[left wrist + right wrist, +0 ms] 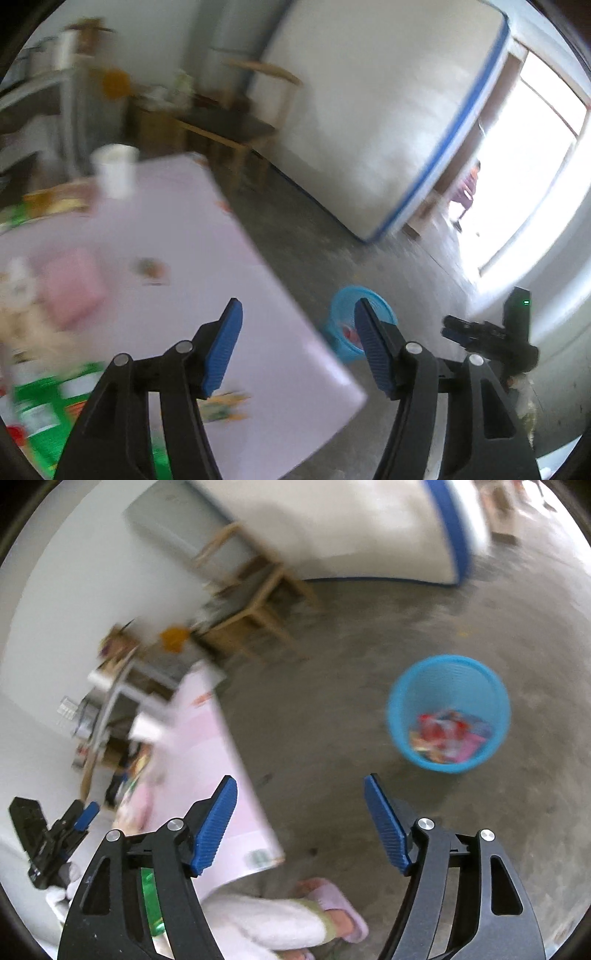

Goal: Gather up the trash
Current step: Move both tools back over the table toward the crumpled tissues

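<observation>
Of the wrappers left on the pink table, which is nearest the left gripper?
The orange-and-green wrapper at the pink table's near corner, just below the left gripper's open jaws. The other wrapper lies farther up, mid-table.

My left wrist camera looks forward and down past its gripper [297, 347] over the desk [207, 258] corner, toward the far wall and a bright doorway. My right wrist camera tilts down at the floor [332, 720], desk edge at its left. Both are blurred. They share the blue bin [340, 314] [448, 712], the desk, a wooden chair [240, 125] [251, 602], and each sees the other gripper.
</observation>
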A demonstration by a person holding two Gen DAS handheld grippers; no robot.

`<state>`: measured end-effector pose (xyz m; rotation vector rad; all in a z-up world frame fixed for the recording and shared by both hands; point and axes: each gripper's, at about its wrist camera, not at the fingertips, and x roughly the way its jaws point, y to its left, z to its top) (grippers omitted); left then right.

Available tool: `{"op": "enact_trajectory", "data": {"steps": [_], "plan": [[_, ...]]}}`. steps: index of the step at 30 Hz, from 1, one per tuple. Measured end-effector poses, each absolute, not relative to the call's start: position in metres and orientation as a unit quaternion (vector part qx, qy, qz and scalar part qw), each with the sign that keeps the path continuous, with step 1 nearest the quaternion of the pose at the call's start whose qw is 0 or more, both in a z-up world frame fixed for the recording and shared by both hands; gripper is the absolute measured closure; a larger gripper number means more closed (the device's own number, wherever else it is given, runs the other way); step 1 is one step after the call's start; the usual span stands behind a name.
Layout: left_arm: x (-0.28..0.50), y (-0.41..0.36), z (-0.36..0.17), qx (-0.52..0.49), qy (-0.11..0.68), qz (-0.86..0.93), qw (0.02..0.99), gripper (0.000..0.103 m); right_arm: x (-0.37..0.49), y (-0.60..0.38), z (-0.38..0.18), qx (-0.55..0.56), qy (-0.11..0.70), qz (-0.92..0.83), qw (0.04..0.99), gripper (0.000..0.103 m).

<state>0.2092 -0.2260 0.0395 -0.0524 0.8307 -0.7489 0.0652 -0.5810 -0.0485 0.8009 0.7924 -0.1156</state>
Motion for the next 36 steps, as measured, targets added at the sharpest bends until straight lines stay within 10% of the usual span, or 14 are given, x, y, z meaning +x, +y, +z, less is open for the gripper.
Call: {"op": "enact_trajectory", "data": {"steps": [16, 36], "plan": [[0.208, 0.078, 0.029, -0.171, 0.365, -0.138, 0.905, 0.040, 0.251, -0.294, -0.026, 0.228, 0.487, 0.201, 0.819, 0.034], [0.332, 0.003, -0.045, 0.113, 0.452, -0.168, 0.868, 0.031, 0.315, -0.255, -0.059, 0.225, 0.537, 0.178, 0.793, 0.034]]}}
